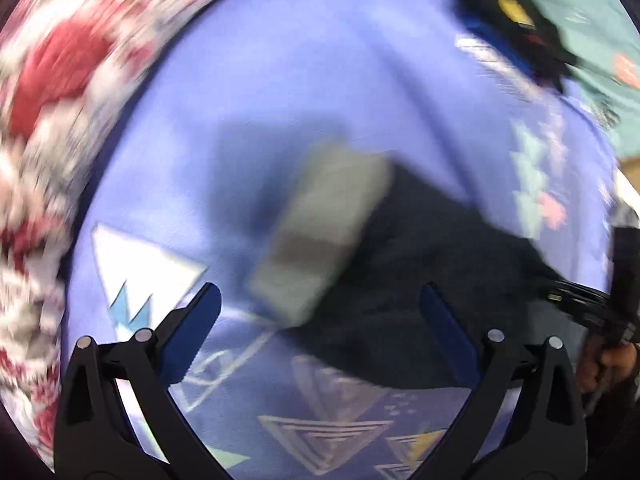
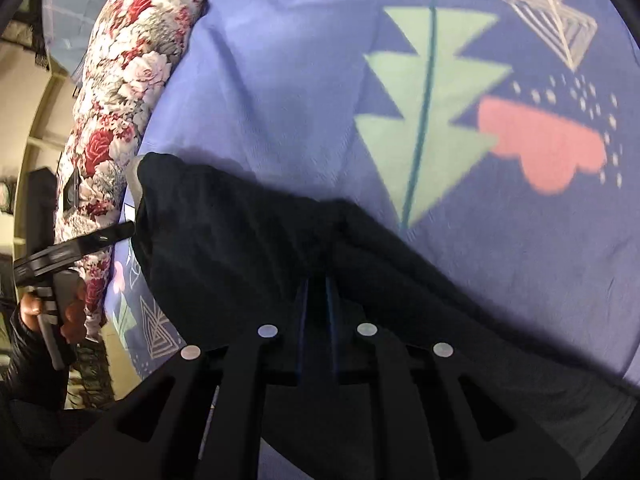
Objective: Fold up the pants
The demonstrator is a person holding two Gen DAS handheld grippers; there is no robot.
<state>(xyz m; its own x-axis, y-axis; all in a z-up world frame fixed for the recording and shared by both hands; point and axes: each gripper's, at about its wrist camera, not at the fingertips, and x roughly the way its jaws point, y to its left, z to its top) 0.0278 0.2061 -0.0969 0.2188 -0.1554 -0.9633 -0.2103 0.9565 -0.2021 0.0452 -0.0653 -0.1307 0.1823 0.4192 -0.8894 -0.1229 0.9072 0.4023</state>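
Dark pants (image 2: 248, 240) lie rumpled on a purple patterned bedsheet (image 2: 280, 80). My right gripper (image 2: 318, 282) points steeply down with its blue pads nearly together, shut on a puckered fold of the pants. In the left wrist view the pants (image 1: 440, 264) show a blurred grey panel (image 1: 320, 236) at their edge. My left gripper (image 1: 320, 294) hovers above that panel, open wide, with nothing between its fingers. In the right wrist view one of the left gripper's fingers (image 2: 116, 233) ends beside the pants' left edge.
A floral red-and-white quilt (image 1: 48, 120) (image 2: 112, 120) runs along the sheet's left side. A dark bundle with a yellow patch (image 1: 516, 20) and teal cloth (image 1: 580, 0) lie at the far right. A hand (image 1: 612, 360) grips the other handle; pale furniture (image 2: 32, 140) stands beyond the bed.
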